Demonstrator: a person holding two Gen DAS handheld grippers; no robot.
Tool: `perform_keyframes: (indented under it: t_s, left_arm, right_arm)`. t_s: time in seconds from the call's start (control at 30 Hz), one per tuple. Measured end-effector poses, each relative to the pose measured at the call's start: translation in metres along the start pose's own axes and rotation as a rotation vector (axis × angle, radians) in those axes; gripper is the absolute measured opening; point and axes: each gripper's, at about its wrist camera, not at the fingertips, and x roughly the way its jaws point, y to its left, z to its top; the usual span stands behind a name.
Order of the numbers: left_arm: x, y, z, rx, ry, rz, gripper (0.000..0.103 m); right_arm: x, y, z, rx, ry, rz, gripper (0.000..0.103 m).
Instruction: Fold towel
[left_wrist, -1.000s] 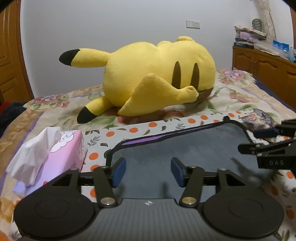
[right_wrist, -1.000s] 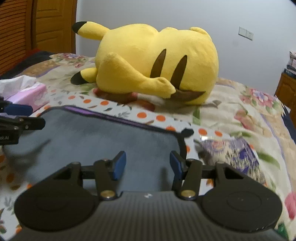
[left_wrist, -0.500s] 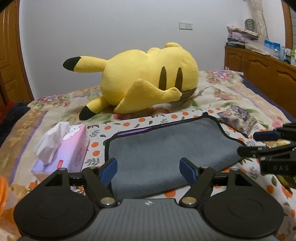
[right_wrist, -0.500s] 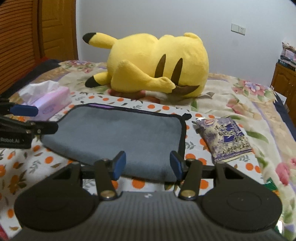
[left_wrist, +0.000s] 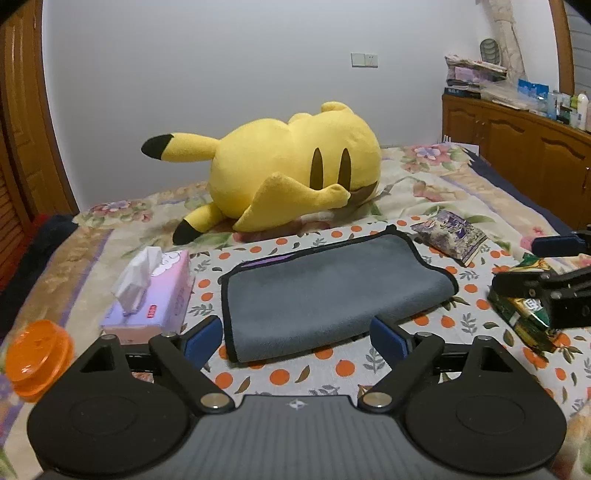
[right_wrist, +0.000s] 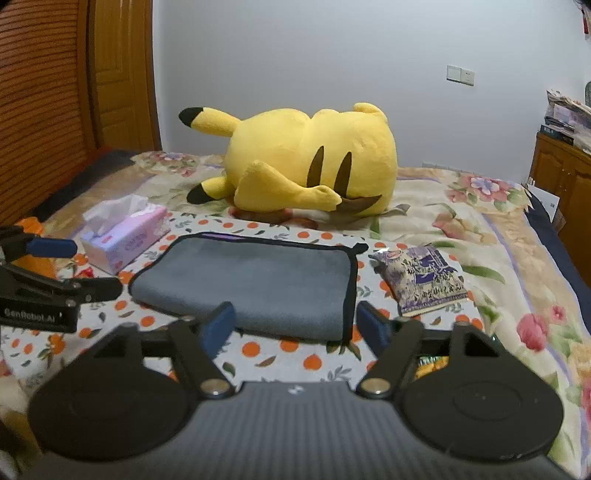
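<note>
Folded grey towel flat on the bed, mid-frame, both grippers clear of it.

In the left wrist view, an orange lid sits at lower left, then a pink tissue box, the towel in the centre with the yellow plush behind it, a purple packet to the right, and a green packet at far right. The left gripper has its fingers spread wide, holding nothing. The right gripper is likewise parted and empty, near the towel's front edge.
</note>
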Motion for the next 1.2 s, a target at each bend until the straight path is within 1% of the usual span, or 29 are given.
perform_keyframes:
  t_s: [0.03,0.1,0.17,0.33,0.4,0.63,0.8,0.9,1.07,1.2]
  left_arm:
    - [-0.004,-0.001,0.0,0.001,-0.001,0.001,0.09]
    - [-0.013,-0.002,-0.001,0.002,-0.003,0.002,0.093]
    - [-0.022,-0.005,-0.001,0.006,-0.004,0.0,0.094]
    - [-0.044,-0.009,0.001,0.005,-0.021,0.005,0.097]
    - [-0.055,-0.01,0.002,-0.001,-0.035,0.012,0.102]
    - [-0.09,-0.016,0.009,-0.019,-0.072,0.021,0.103]
    - [-0.112,-0.02,0.007,-0.023,-0.086,0.034,0.103]
    - [-0.122,-0.022,0.001,-0.025,-0.077,0.042,0.103]
    - [-0.134,-0.024,-0.01,-0.028,-0.07,0.09,0.103]
    - [-0.141,-0.025,-0.02,-0.044,-0.055,0.075,0.103]
  right_arm:
    - [-0.005,0.001,-0.001,0.003,-0.007,-0.002,0.083]
    - [-0.014,0.002,-0.003,0.008,-0.022,-0.005,0.09]
    - [-0.023,0.004,-0.004,0.005,-0.038,-0.006,0.103]
    - [-0.043,0.009,-0.004,-0.01,-0.056,-0.016,0.103]
    - [-0.052,0.009,-0.002,-0.006,-0.063,-0.017,0.103]
    - [-0.084,0.014,0.002,-0.017,-0.099,-0.015,0.103]
    - [-0.102,0.017,0.003,-0.013,-0.118,-0.013,0.103]
    - [-0.11,0.02,0.002,-0.018,-0.125,-0.015,0.103]
    - [-0.123,0.021,-0.002,-0.013,-0.138,-0.018,0.103]
    - [-0.13,0.021,-0.008,-0.004,-0.137,-0.015,0.103]
